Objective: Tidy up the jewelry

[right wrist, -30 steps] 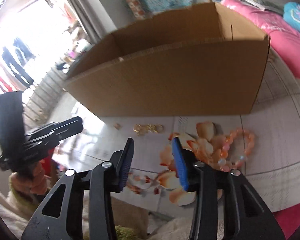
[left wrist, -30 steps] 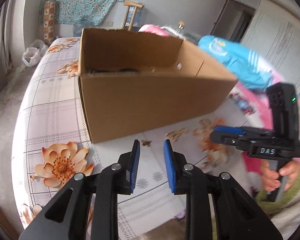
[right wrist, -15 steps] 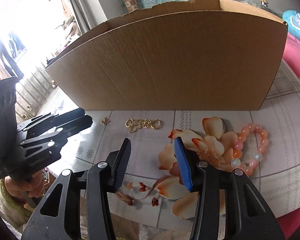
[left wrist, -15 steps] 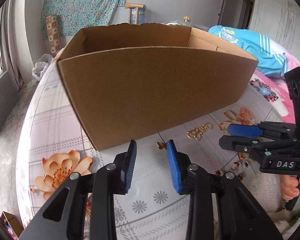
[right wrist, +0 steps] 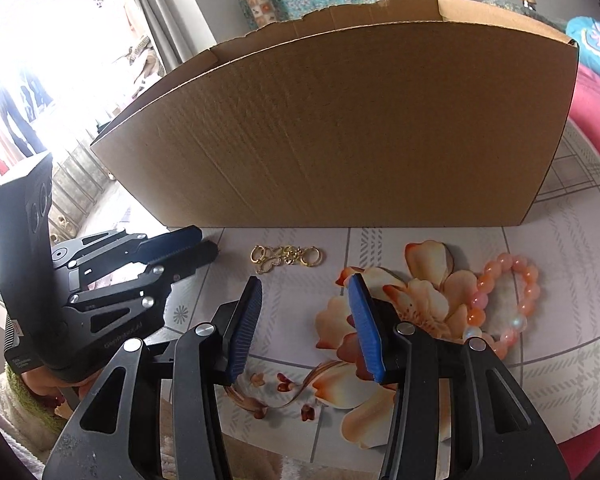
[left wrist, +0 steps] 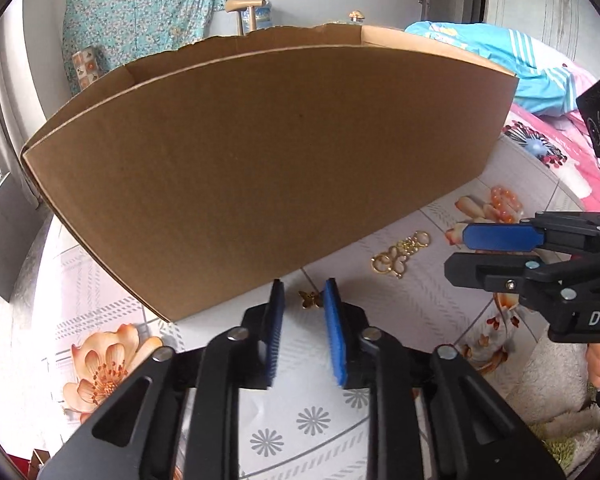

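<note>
The left gripper [left wrist: 303, 294] is closing its jaws around a small gold butterfly charm [left wrist: 310, 299] lying just in front of the cardboard box [left wrist: 268, 168]; the pads do not yet press it. Being so tiny and flat, it could slip out or get pushed against the box. The right gripper [right wrist: 306, 286] hovers open and empty, and the gold chain [right wrist: 286, 258] lies with its long axis along the box's front wall.

Left wrist view: taken from behind the left gripper [left wrist: 302, 296], angled down and close to the bed surface, with the cardboard box [left wrist: 260, 168] at 12 o'clock. Right wrist view: same downward tilt, just as near, box [right wrist: 360, 128] at 12 o'clock. Shared: box front, gold jewelry [left wrist: 400, 252] [right wrist: 286, 258]; each sees the other gripper, at 3 and 9 o'clock
</note>
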A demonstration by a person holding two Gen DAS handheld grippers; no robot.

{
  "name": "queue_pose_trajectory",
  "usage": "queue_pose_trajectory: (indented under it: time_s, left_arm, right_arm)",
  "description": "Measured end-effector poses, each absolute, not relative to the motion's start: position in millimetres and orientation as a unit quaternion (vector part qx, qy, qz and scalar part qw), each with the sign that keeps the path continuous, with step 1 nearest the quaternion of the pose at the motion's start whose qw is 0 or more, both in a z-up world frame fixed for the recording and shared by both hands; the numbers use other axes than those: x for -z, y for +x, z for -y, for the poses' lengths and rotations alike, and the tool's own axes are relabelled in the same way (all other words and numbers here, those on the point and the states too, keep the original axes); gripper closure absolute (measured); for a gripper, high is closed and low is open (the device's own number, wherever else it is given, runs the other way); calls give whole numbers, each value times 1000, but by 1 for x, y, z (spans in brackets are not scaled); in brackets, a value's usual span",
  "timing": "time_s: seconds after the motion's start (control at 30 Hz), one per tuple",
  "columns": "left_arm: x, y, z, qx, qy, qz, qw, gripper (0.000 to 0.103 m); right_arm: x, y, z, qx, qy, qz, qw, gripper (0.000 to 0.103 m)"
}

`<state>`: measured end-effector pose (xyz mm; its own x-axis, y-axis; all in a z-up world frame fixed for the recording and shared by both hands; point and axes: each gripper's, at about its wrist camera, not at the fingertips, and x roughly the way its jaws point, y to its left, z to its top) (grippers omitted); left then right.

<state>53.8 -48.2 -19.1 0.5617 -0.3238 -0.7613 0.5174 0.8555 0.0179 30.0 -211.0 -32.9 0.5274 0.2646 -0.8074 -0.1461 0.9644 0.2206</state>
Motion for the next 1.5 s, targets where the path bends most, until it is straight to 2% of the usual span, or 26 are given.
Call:
queue_pose_trajectory:
  time_s: [0.2,0.8,1.03,1.5]
  left_arm:
    - [21,54,53,254,128,-399,872,95]
    - [14,42,33,257,82,-392,879,95]
    - [14,41,24,252,65,-393,882,95]
    - [18,44,18,265,51,-396,878,95]
  right_arm:
    - [33,26,216,-115,70,-471,872,59]
    - [19,17,214,-101,42,-460,881,59]
    - [21,30,205,-92,-13,-467,879,74]
    - [35,57,167,-127,-91,-482,862,87]
